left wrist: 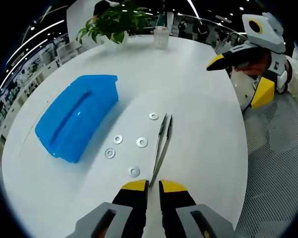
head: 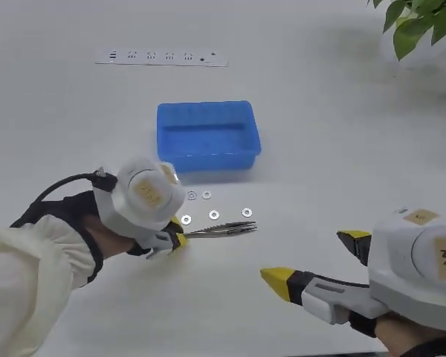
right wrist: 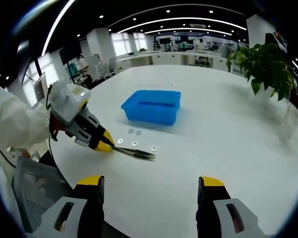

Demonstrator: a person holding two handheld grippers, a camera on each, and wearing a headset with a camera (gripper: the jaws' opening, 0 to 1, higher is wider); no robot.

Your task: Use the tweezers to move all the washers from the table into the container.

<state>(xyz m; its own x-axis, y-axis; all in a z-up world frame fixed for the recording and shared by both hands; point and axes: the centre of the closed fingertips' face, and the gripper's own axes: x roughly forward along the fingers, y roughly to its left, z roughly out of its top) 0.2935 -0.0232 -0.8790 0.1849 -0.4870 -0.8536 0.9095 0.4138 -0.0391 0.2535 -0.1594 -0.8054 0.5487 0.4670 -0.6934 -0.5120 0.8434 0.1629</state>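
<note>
My left gripper (head: 180, 232) is shut on the handle end of metal tweezers (head: 223, 230), which point right, low over the white table. The tweezers' tips (left wrist: 165, 118) hold nothing and sit just right of one washer (left wrist: 153, 116). Several small silver washers (head: 214, 215) lie scattered between the tweezers and the blue container (head: 208, 158), which stands just behind them. The left gripper view shows the jaws (left wrist: 154, 186) clamped on the tweezers with the container (left wrist: 64, 144) at left. My right gripper (head: 316, 259) hovers open at the near right, holding nothing, and faces the washers (right wrist: 134, 143) and container (right wrist: 149, 115).
A white power strip (head: 161, 57) lies at the table's far side. A leafy plant (head: 416, 22) stands at the far right corner, with a clear glass (left wrist: 161, 37) near it. Bare white tabletop surrounds the work area.
</note>
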